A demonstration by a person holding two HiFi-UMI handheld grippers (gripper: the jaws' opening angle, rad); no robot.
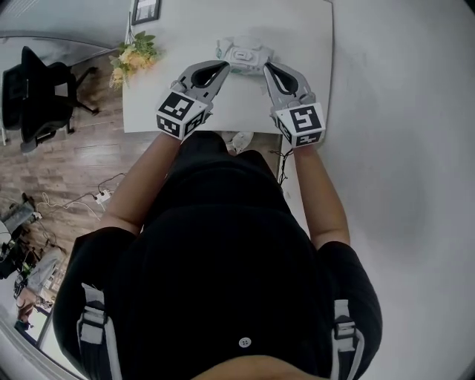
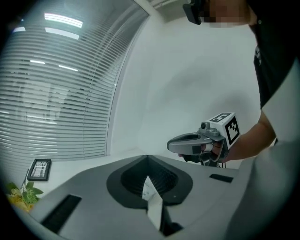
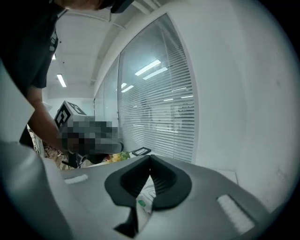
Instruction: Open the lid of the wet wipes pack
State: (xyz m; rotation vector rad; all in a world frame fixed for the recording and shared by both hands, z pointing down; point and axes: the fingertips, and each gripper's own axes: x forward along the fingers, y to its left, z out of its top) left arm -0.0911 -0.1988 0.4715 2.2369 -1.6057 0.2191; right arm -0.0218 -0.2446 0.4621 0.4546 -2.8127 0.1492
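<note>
Over the far part of the white surface [image 1: 185,44], head view: one wet wipes pack [image 1: 247,55] is held between two tongs. The left tongs [image 1: 221,68] are clenched on its left edge and the right tongs [image 1: 269,70] on its right edge. Lid state not readable at this size. Both forearms reach forward, and nothing lies between the tongs and the pack. Flowers [image 1: 133,56] sit at the surface's left edge with a picture frame [image 1: 146,10] beyond them, both well apart from the pack. On the wooden floor [image 1: 67,163] to the left are a black office chair [image 1: 37,93] and a power strip [image 1: 102,197] with cables.

Left gripper view: jaws of the left tongs [image 2: 149,173] are together on a thin white edge of the wet wipes pack [image 2: 152,199]. The right tongs [image 2: 177,145] are ahead to the right, carried by a hand [image 2: 213,151]. Blinds [image 2: 56,93] fill the left, with a plain white wall [image 2: 187,70] in the middle. The picture frame [image 2: 38,169] and flowers [image 2: 18,193] are low left.

Right gripper view: jaws of the right tongs [image 3: 150,173] are together on a white edge of the wet wipes pack [image 3: 144,199] that bears a green dot. Blinds [image 3: 159,108] are behind, and the picture frame [image 3: 140,151] and flowers [image 3: 112,158] lie beyond the jaw tips.

Count: tongs 2, pack 1, flowers 1 bunch, frame 1, chair 1, power strip 1.
</note>
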